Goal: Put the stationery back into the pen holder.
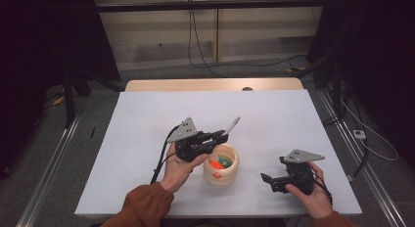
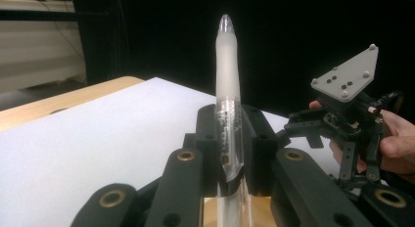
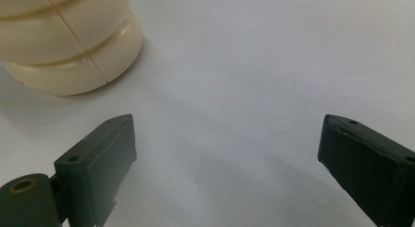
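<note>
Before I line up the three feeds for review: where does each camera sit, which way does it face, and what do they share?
High view: above the person's side, looking forward and down on the white table; both forearms, left gripper and right gripper show.
Left gripper view: rides the left gripper, looking along jaws shut on a translucent pen; the other hand's gripper shows at right.
Right gripper view: rides the right gripper, facing down at the table, jaws open.
Shared: the cream pot shows in the high and right gripper views.
</note>
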`<state>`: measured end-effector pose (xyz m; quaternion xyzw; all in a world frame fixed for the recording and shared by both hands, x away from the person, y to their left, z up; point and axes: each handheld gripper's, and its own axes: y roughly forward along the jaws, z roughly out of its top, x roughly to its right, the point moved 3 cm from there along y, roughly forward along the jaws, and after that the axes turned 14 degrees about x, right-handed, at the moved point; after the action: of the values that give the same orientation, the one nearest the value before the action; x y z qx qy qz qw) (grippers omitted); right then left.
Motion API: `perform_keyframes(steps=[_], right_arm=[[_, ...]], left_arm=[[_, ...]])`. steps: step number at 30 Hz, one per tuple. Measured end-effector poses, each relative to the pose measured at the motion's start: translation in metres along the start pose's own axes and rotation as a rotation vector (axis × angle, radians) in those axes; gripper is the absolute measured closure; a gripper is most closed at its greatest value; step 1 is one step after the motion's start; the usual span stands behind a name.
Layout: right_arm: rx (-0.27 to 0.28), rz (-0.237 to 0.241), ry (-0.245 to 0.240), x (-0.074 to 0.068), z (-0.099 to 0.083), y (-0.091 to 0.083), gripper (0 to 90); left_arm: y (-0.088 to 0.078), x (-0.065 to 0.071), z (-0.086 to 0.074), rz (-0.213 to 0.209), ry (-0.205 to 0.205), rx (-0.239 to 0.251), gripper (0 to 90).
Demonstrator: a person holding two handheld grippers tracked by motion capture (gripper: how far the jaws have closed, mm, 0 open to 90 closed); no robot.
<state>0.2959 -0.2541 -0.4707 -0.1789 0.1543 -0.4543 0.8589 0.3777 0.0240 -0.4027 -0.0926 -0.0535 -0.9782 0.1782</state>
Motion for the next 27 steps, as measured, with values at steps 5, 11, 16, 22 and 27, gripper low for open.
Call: perform_keyframes(steps=[5, 11, 16, 22, 27], right_arm=[[-0.003, 0.005, -0.004, 0.0, 0.0, 0.0, 6.9], [-0.006, 0.008, -0.005, 0.0, -0.001, 0.001, 6.9], [-0.006, 0.009, -0.007, -0.001, -0.001, 0.001, 6.9], [-0.007, 0.01, -0.009, -0.001, -0.001, 0.001, 6.9], [-0.009, 0.015, -0.011, -0.001, -0.001, 0.002, 6.9]], left_arm=[[0.005, 0.002, -0.001, -0.011, 0.001, -0.001, 79.7], [0.008, 0.005, -0.006, -0.018, -0.002, -0.02, 79.7], [0.004, 0.006, -0.011, -0.018, -0.01, -0.036, 79.6], [-0.005, 0.002, -0.014, 0.002, -0.026, -0.035, 79.6], [-0.011, 0.001, -0.013, 0.01, -0.015, -0.066, 79.4]])
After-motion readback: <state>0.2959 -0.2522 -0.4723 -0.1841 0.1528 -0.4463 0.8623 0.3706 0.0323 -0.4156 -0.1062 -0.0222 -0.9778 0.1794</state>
